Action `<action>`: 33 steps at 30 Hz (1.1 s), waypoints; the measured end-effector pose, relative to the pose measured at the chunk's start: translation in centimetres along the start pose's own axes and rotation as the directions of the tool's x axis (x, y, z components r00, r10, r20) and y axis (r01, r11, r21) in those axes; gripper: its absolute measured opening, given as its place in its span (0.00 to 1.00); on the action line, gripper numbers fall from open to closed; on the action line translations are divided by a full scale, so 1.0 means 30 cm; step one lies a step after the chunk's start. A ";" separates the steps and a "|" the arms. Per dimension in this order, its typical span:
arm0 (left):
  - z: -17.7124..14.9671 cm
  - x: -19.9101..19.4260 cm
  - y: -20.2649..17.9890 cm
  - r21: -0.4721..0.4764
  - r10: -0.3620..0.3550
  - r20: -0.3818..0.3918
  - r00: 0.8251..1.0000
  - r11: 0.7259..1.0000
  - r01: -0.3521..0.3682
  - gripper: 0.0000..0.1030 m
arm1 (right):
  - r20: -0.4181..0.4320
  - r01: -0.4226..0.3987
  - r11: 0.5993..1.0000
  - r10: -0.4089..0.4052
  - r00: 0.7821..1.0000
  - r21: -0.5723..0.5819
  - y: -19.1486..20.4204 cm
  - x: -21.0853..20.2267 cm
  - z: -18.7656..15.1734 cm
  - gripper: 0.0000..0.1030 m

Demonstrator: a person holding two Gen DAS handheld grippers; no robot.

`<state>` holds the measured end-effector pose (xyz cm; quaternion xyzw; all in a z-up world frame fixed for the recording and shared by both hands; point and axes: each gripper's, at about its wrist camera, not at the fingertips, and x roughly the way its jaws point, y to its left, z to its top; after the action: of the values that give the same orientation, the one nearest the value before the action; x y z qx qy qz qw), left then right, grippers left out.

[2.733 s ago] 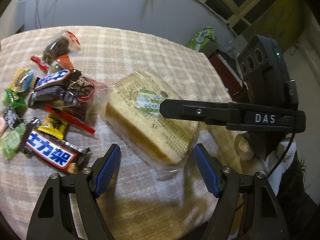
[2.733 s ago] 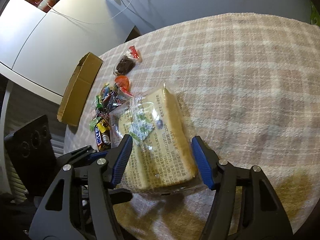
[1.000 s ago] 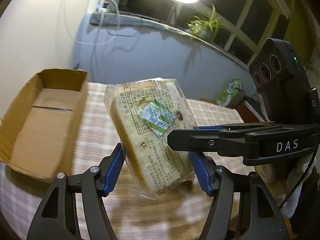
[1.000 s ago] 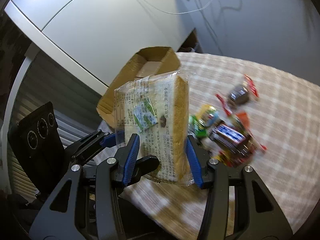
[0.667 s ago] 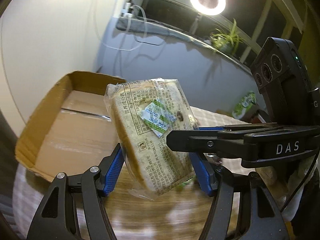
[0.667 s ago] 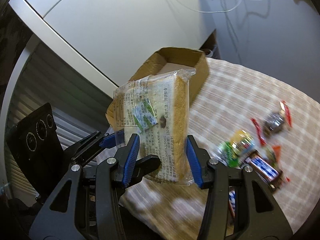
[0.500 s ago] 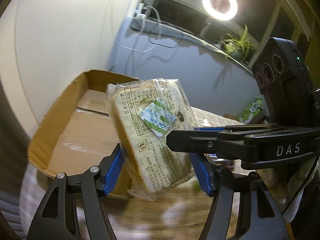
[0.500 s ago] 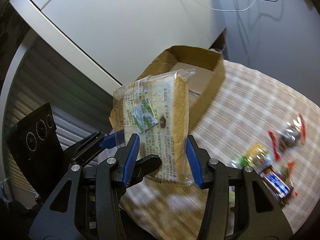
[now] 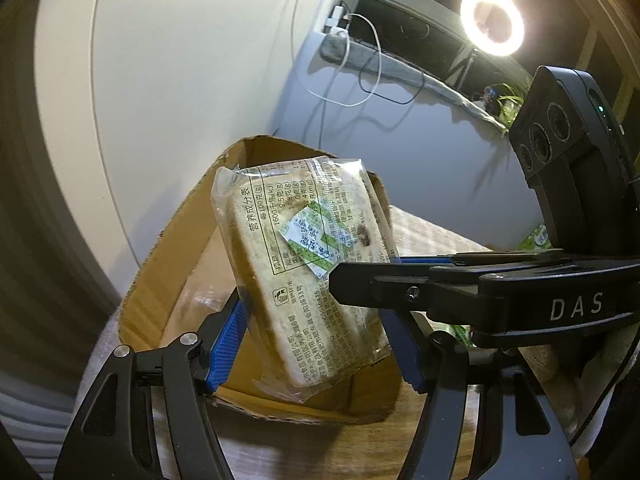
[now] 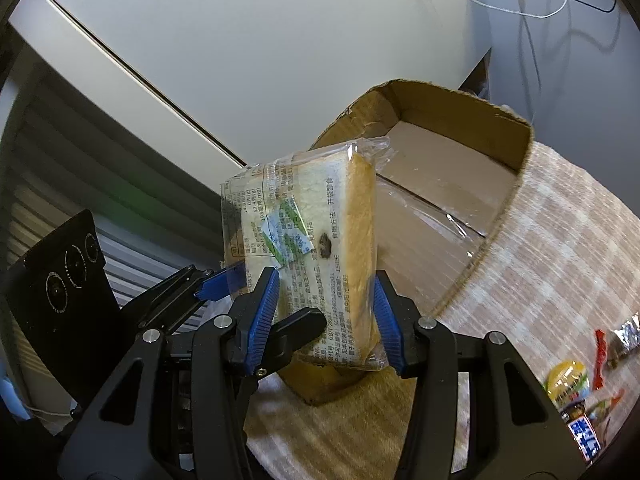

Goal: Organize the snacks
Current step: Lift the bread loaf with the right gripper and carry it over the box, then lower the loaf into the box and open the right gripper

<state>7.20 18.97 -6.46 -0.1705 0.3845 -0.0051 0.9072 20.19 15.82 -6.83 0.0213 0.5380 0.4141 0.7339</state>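
A clear bag of sliced bread [image 9: 304,264] is held in the air, tilted, over the near edge of an open cardboard box [image 9: 168,264]. My left gripper [image 9: 316,344] is shut on its lower part. My right gripper [image 10: 324,312] is shut on the same bread bag [image 10: 316,240] from the other side, and its black body crosses the left wrist view [image 9: 480,292]. The cardboard box [image 10: 440,184] is empty and lies on the checked tablecloth [image 10: 560,280].
Several loose wrapped snacks [image 10: 576,392] lie on the cloth at the lower right of the right wrist view. A white cabinet [image 10: 240,60] stands behind the box. A ring light [image 9: 492,20] and hanging cables [image 9: 360,80] are by the wall.
Both grippers have lifted the bread bag off the table and carried it left to the cardboard box. The snack pile has slid out to the right edge of view.
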 end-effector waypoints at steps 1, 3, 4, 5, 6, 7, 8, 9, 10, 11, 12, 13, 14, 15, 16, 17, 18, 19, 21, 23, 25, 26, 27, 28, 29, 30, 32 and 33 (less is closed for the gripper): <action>-0.001 0.002 0.004 0.000 0.005 -0.001 1.000 1.000 -0.005 0.63 | -0.003 0.000 1.000 0.000 1.000 -0.001 -0.001 0.005 0.002 0.48; 0.000 0.004 0.009 0.000 0.011 -0.004 1.000 1.000 -0.011 0.62 | -0.007 0.002 1.000 -0.002 1.000 -0.005 0.002 0.015 0.004 0.48; -0.001 0.005 0.011 0.000 0.014 -0.006 1.000 1.000 -0.014 0.61 | -0.008 0.007 1.000 -0.007 1.000 -0.006 0.002 0.017 0.004 0.48; -0.002 0.006 0.012 0.000 0.024 -0.008 1.000 1.000 -0.024 0.61 | -0.006 0.012 1.000 -0.012 1.000 -0.007 0.001 0.021 0.009 0.48; 0.003 0.011 0.012 0.002 0.029 -0.007 1.000 1.000 -0.029 0.61 | 0.000 0.026 1.000 -0.026 1.000 -0.010 0.000 0.017 0.009 0.48; 0.001 0.009 0.014 0.003 0.035 -0.005 0.999 0.999 -0.035 0.59 | 0.008 0.048 0.999 -0.047 0.999 -0.012 -0.002 0.011 0.011 0.48; 0.000 0.005 0.015 0.003 0.034 -0.003 0.999 0.999 -0.034 0.54 | 0.016 0.062 0.998 -0.062 0.998 -0.012 -0.002 0.004 0.014 0.48; 0.000 0.000 0.017 0.001 0.036 0.000 0.999 0.999 -0.036 0.54 | 0.021 0.066 0.998 -0.066 0.998 -0.012 -0.004 -0.006 0.013 0.48; 0.000 -0.005 0.015 0.003 0.037 0.003 0.999 0.999 -0.037 0.54 | 0.022 0.066 0.998 -0.066 0.998 -0.010 -0.005 -0.016 0.012 0.48; 0.000 -0.009 0.013 0.006 0.041 0.009 0.999 0.999 -0.041 0.54 | 0.026 0.065 0.998 -0.064 0.998 -0.009 -0.007 -0.024 0.010 0.48; 0.000 -0.013 0.011 0.011 0.046 0.014 0.999 0.999 -0.046 0.54 | 0.031 0.070 0.998 -0.069 0.997 -0.009 -0.008 -0.034 0.009 0.48; 0.000 -0.016 0.008 0.014 0.048 0.018 0.999 0.999 -0.048 0.54 | 0.036 0.078 0.997 -0.077 0.996 -0.011 -0.007 -0.044 0.006 0.48; 0.000 -0.020 0.005 0.018 0.048 0.021 0.999 0.999 -0.048 0.54 | 0.041 0.083 0.996 -0.082 0.996 -0.014 -0.007 -0.056 0.002 0.48; 0.000 -0.025 0.001 0.020 0.050 0.025 0.998 0.999 -0.051 0.54 | 0.045 0.085 0.996 -0.084 0.995 -0.015 -0.007 -0.067 -0.002 0.48; 0.000 -0.027 0.001 0.021 0.052 0.029 0.998 0.998 -0.053 0.54 | 0.047 0.087 0.996 -0.086 0.995 -0.015 -0.007 -0.075 -0.003 0.48; -0.001 -0.034 -0.002 0.021 0.055 0.034 0.998 0.998 -0.056 0.54 | 0.050 0.092 0.996 -0.091 0.995 -0.015 -0.007 -0.083 -0.005 0.48; 0.000 -0.036 -0.002 0.021 0.055 0.037 0.998 0.998 -0.056 0.54 | 0.054 0.097 0.995 -0.096 0.994 -0.018 -0.006 -0.093 -0.010 0.48; -0.001 -0.043 -0.005 0.021 0.056 0.042 0.998 0.998 -0.057 0.54 | 0.056 0.101 0.995 -0.100 0.993 -0.019 -0.006 -0.101 -0.014 0.48; -0.001 -0.049 -0.013 0.026 0.062 0.047 0.997 0.998 -0.064 0.54 | 0.061 0.107 0.994 -0.106 0.993 -0.021 -0.002 -0.115 -0.022 0.48; -0.003 -0.057 -0.024 0.035 0.071 0.052 0.996 0.997 -0.073 0.54 | 0.068 0.118 0.993 -0.116 0.991 -0.025 0.001 -0.127 -0.031 0.48; -0.007 -0.071 -0.041 0.047 0.083 0.062 0.995 0.995 -0.086 0.56 | 0.080 0.135 0.990 -0.133 0.988 -0.030 0.003 -0.145 -0.043 0.49; -0.009 -0.076 -0.049 0.053 0.085 0.067 0.994 0.995 -0.089 0.57 | 0.085 0.142 0.989 -0.139 0.987 -0.031 0.001 -0.154 -0.048 0.51; -0.013 -0.084 -0.059 0.060 0.087 0.072 0.994 0.994 -0.091 0.57 | 0.095 0.153 0.988 -0.149 0.984 -0.031 -0.002 -0.169 -0.056 0.58; -0.015 -0.089 -0.066 0.064 0.088 0.075 0.993 0.994 -0.093 0.57 | 0.104 0.163 0.986 -0.159 0.982 -0.031 -0.003 -0.175 -0.060 0.61; -0.020 -0.097 -0.077 0.072 0.087 0.081 0.993 0.993 -0.093 0.59 | 0.118 0.178 0.983 -0.173 0.978 -0.034 -0.005 -0.193 -0.070 0.65; -0.025 -0.103 -0.088 0.079 0.085 0.085 0.993 0.993 -0.092 0.60 | 0.130 0.193 0.980 -0.187 0.974 -0.037 -0.008 -0.211 -0.080 0.67; -0.034 -0.112 -0.106 0.087 0.077 0.088 0.993 0.993 -0.084 0.61 | 0.148 0.217 0.975 -0.210 0.967 -0.038 -0.020 -0.251 -0.103 0.69; -0.039 -0.116 -0.117 0.091 0.070 0.089 0.994 0.993 -0.078 0.61 | 0.159 0.233 0.972 -0.224 0.962 -0.039 -0.028 -0.277 -0.120 0.70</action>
<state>4.36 15.79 -3.71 -0.1129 0.3509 0.0176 0.9294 17.13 8.53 -2.32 -0.0301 0.4667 0.3390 0.8163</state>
